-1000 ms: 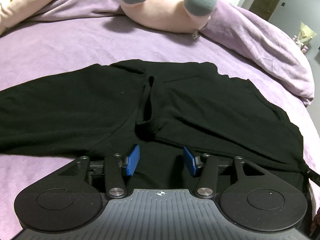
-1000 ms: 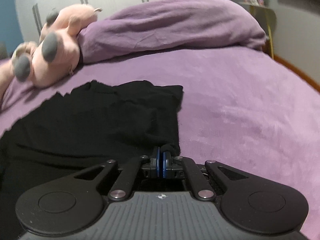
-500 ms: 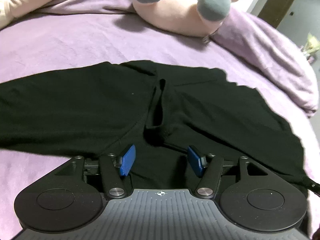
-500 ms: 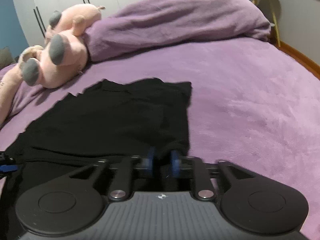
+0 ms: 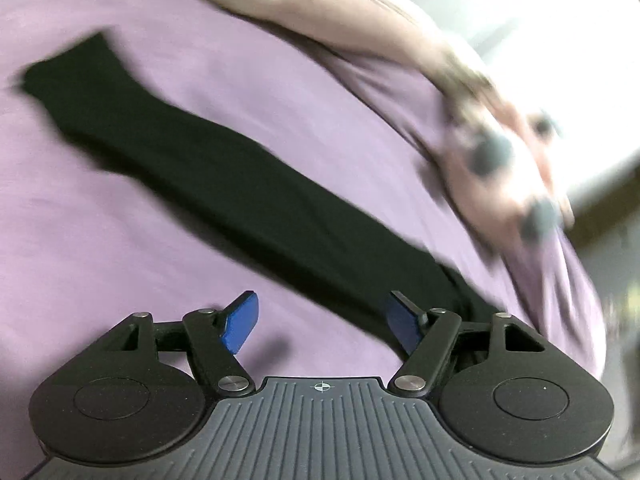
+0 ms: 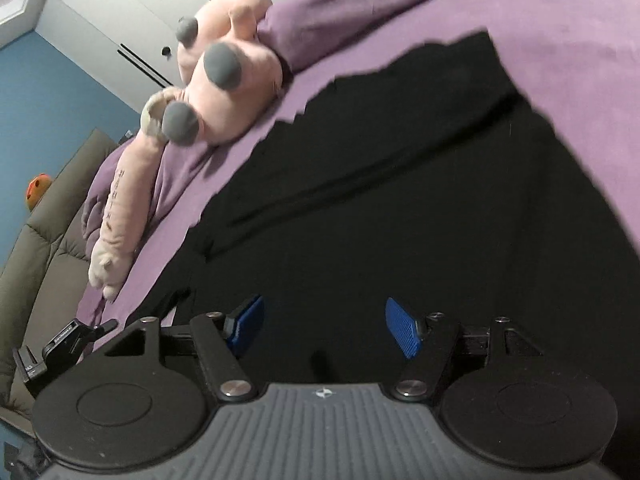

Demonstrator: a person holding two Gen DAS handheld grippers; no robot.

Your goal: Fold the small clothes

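A black garment lies spread on the purple bed. In the left wrist view one long black part of it runs from the upper left down to the right finger. My left gripper is open and empty, low over the purple sheet beside the cloth's near edge; this view is blurred. My right gripper is open and empty just above the black cloth, with its blue pads wide apart.
A pink plush toy lies at the far side of the bed, also blurred in the left wrist view. A bunched purple blanket lies behind it. A grey-brown padded headboard stands at the left. White wardrobe doors stand behind.
My right gripper has opened and let go of the black cloth's corner, and tilted. My left gripper has swung quickly to the left, from over the garment's middle to its long part.
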